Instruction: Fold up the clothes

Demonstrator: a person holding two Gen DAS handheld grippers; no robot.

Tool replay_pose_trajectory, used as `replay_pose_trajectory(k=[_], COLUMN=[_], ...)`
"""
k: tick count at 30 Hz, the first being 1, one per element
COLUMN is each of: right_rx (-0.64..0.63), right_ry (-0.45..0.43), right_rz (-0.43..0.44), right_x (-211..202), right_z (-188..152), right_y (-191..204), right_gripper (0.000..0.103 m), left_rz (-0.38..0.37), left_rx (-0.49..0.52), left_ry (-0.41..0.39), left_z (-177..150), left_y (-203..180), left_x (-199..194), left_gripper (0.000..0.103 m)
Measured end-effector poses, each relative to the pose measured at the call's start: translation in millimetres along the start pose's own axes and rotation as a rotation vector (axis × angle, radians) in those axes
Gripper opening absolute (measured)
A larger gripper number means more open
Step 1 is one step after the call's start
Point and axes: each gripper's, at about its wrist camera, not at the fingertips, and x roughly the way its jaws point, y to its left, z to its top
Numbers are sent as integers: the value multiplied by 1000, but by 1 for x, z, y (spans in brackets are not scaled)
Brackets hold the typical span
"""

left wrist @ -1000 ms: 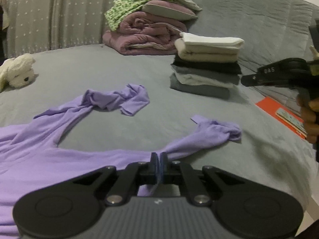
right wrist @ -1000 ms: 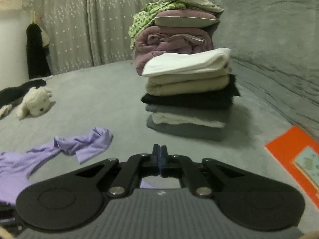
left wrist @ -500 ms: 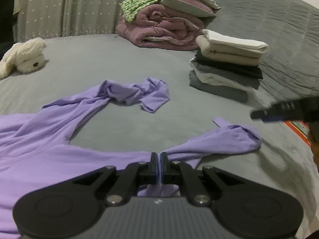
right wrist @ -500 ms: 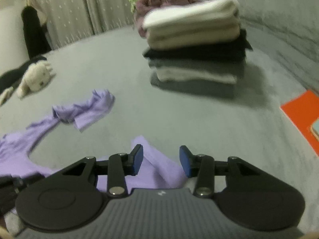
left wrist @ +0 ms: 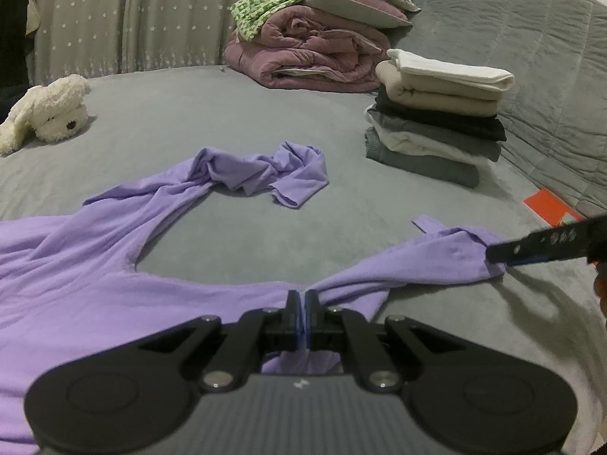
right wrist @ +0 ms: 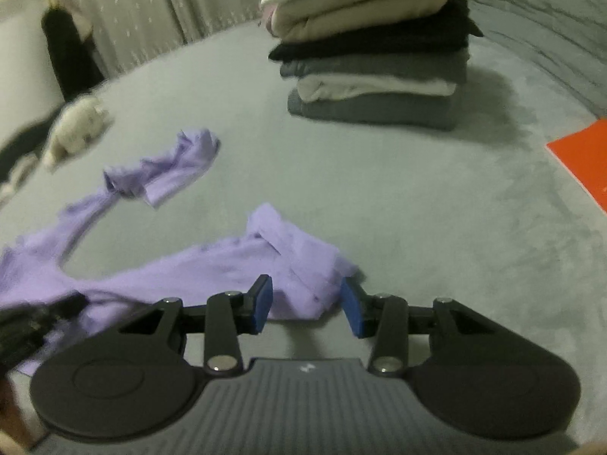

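A purple long-sleeved shirt lies spread on the grey bed, sleeves stretched away from me. My left gripper is shut on the shirt's edge near the base of the right sleeve. My right gripper is open, its blue pads either side of the crumpled end of the right sleeve. In the left wrist view the right gripper's finger reaches the sleeve end from the right. The other sleeve lies bunched further back.
A stack of folded clothes stands on the bed at the right; it shows in the right wrist view too. Behind it are rolled pink bedding and pillows. A white plush toy lies far left. An orange item lies at the right.
My right gripper has opened and dropped down to the end of the right sleeve. My left gripper has stayed shut on the shirt, with its view shifted slightly.
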Motion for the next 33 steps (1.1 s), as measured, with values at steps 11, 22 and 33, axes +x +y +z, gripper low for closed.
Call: replay_pose_trajectory(k=[11, 22, 33], right_rx=[-1, -256, -243], right_ry=[-107, -337, -304], right_rz=[-166, -400, -282], right_x=[8, -26, 35], right_z=[6, 34, 56], right_y=[-11, 30, 49], right_gripper=[0, 0, 4], left_rz=[-18, -134, -68], left_rx=[-4, 37, -16], left_ry=[-11, -24, -4], left_z=[2, 1, 3], left_y=[2, -7, 11], left_x=[-5, -17, -10], left_gripper=[2, 2, 2])
